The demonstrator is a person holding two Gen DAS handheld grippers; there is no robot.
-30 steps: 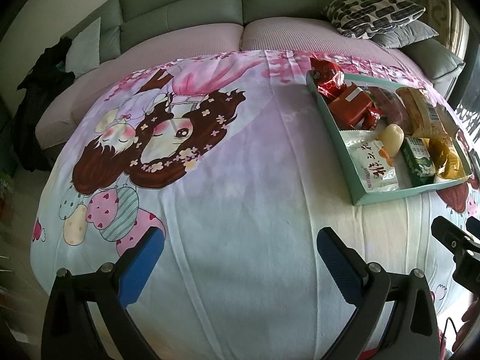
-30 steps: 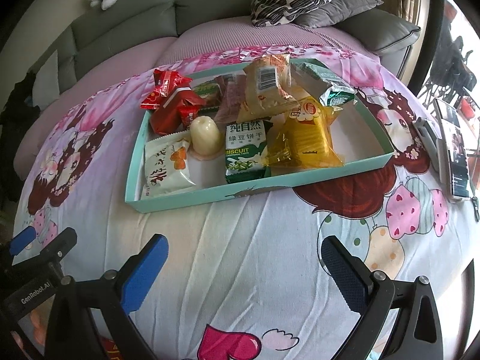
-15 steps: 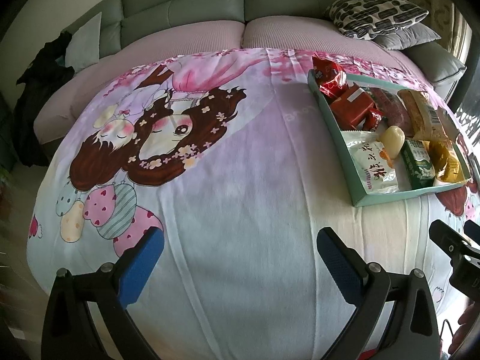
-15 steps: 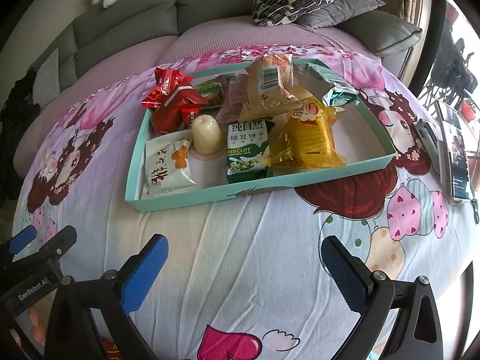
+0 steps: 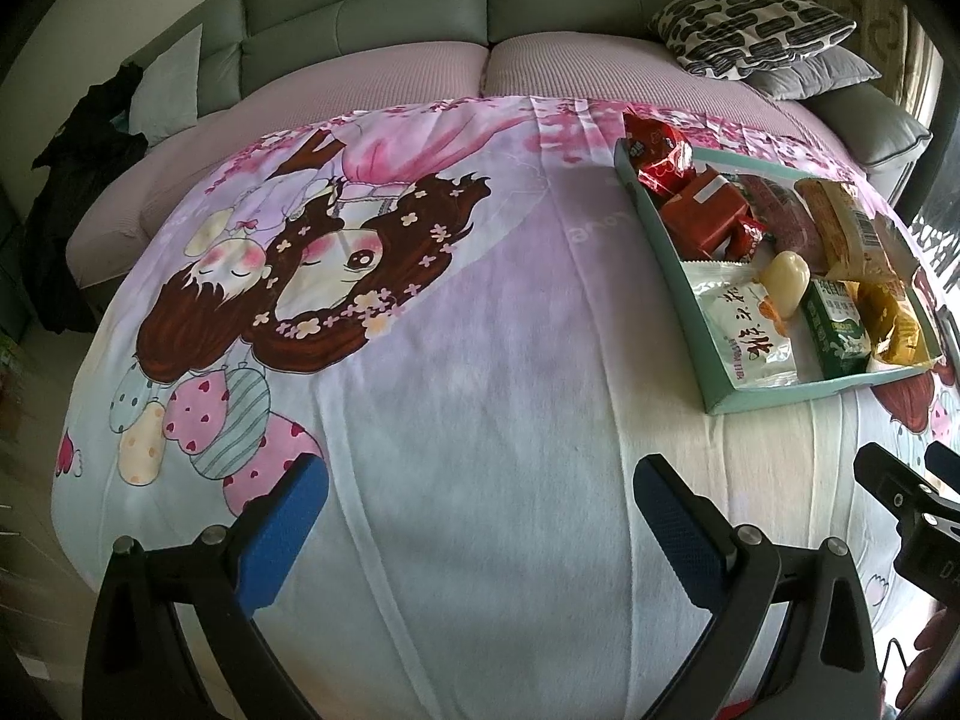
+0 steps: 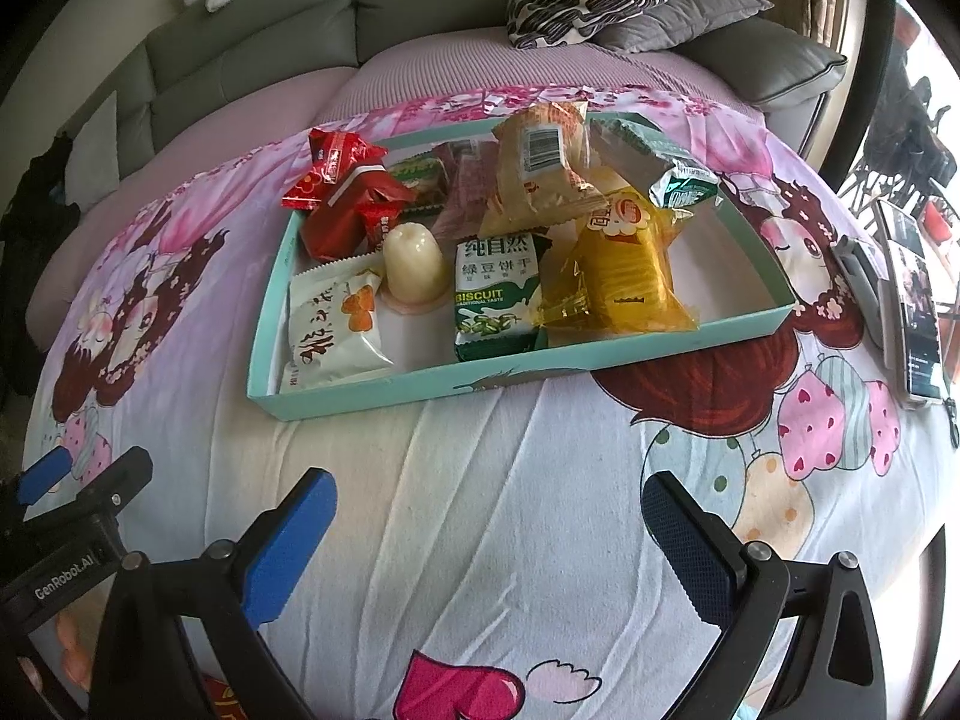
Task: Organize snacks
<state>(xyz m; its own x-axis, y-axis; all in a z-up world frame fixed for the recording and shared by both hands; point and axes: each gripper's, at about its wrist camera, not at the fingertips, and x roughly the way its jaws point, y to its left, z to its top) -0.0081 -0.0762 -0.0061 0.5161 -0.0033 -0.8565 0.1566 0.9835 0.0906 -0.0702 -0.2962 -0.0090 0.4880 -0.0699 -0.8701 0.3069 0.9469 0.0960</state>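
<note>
You've got both grippers, left (image 5: 477, 531) & right (image 6: 489, 531), spread wide w/ nothing held near the cloth's front edge; snacks (image 6: 480, 240) all lie piled in the teal tray (image 6: 540, 363).

Soft daylight from the right — edges warped, vignetted.

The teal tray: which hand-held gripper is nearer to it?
Right. The right hand-held gripper faces the teal tray directly; the left hand-held gripper sits off to its left.
</note>
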